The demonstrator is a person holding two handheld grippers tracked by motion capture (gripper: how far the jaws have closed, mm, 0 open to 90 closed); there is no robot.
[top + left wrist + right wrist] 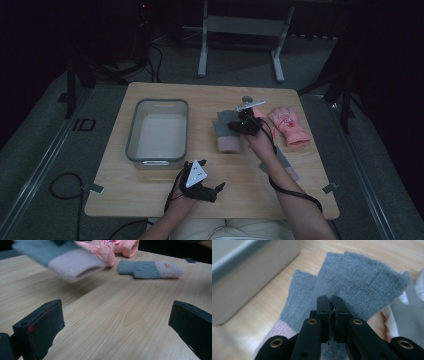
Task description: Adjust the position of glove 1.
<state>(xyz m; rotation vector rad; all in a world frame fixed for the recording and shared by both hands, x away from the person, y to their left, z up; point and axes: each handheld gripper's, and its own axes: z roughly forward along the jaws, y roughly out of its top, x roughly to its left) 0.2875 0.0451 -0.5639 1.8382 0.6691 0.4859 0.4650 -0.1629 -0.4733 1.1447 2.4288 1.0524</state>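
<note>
Pale wood-grain table (150, 192), ribbed grey knit glove (352, 282) in right claw (331, 302).

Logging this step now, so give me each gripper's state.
Left gripper: open, holding nothing.
Right gripper: shut on the grey glove.

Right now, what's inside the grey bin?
The grey bin looks empty in the high view: just its pale bare bottom. The grey and pink glove is pinched in the right gripper beside it, on the wooden table.
</note>
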